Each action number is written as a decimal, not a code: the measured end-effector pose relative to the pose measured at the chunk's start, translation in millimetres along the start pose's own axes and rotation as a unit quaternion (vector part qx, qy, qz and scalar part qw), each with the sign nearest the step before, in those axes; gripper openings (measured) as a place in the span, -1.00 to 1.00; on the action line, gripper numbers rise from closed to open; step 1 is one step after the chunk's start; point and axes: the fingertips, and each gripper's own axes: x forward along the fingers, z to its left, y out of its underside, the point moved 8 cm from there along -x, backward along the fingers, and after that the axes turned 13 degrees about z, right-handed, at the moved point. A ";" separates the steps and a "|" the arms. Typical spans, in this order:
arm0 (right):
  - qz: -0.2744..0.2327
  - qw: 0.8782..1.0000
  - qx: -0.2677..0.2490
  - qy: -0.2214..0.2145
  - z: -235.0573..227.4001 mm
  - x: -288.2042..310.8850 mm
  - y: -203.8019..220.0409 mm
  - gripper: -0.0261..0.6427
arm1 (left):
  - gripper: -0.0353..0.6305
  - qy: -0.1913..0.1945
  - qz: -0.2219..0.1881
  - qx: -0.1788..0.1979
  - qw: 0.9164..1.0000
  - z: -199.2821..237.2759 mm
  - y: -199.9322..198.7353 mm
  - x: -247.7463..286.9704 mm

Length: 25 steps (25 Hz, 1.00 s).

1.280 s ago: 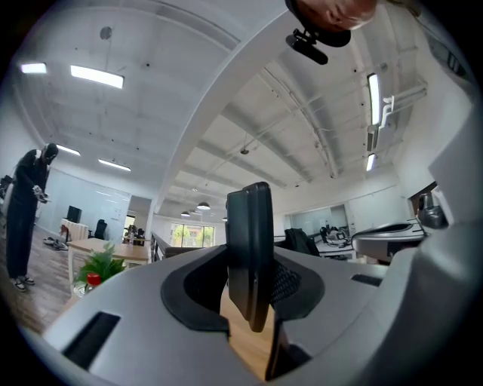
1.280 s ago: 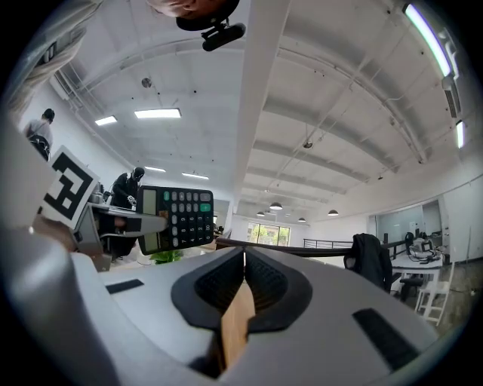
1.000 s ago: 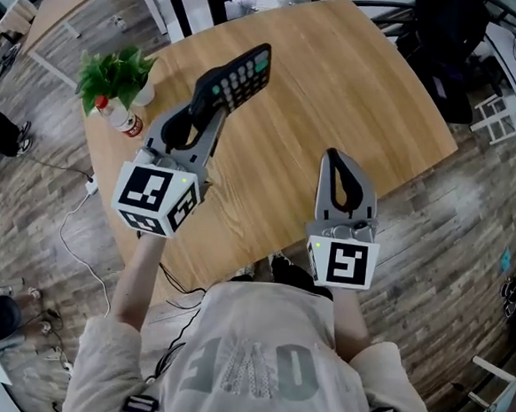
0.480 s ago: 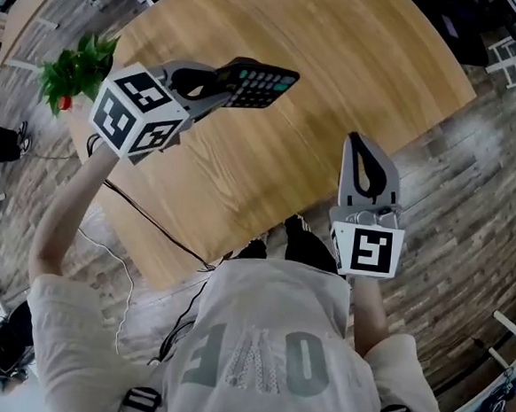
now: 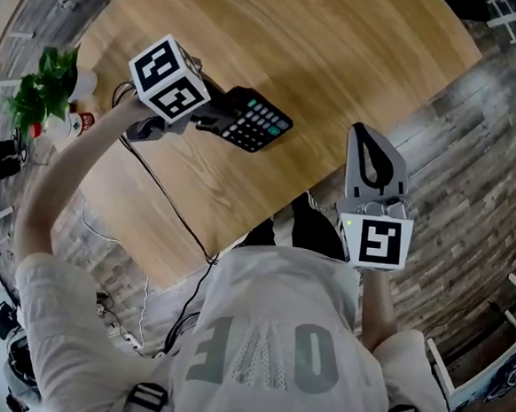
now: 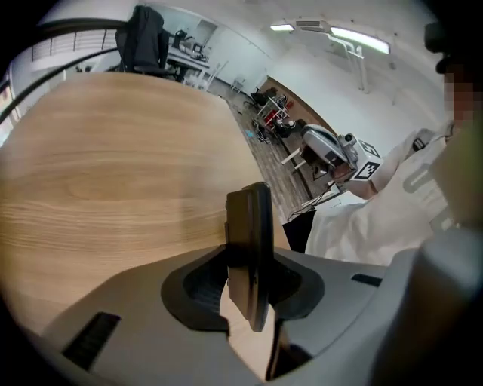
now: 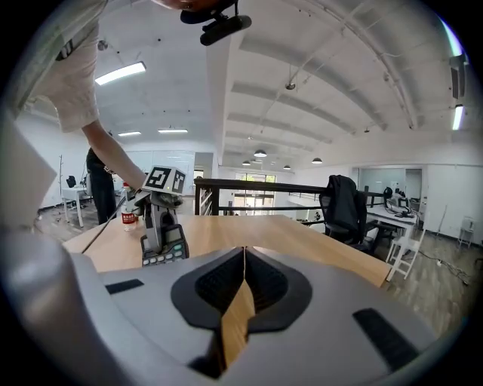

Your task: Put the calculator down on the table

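A black calculator (image 5: pixel 254 122) with green and white keys is clamped by its near end in my left gripper (image 5: pixel 219 118), which is shut on it and points steeply down at the round wooden table (image 5: pixel 280 42). In the left gripper view the calculator (image 6: pixel 249 241) shows edge-on between the jaws. From the right gripper view the calculator (image 7: pixel 164 246) stands steeply, with its lower end at or just above the tabletop; I cannot tell whether it touches. My right gripper (image 5: pixel 363 131) is shut and holds nothing, level at the table's near edge.
A potted green plant (image 5: pixel 37 94) and a small red-labelled bottle (image 5: pixel 76 124) stand at the table's left edge. A black cable (image 5: pixel 166 193) runs from the left gripper across the table. A black office chair (image 7: pixel 343 205) stands beyond the far side.
My left gripper has swung down and turned over with the calculator, from held high to low over the table. The right gripper has sunk a little toward the table's edge.
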 end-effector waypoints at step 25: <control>0.034 0.998 -0.010 -0.052 -0.7 17.8 19.8 -0.86 | -0.56 0.186 0.074 -0.082 0.976 50.9 -19.1 70.7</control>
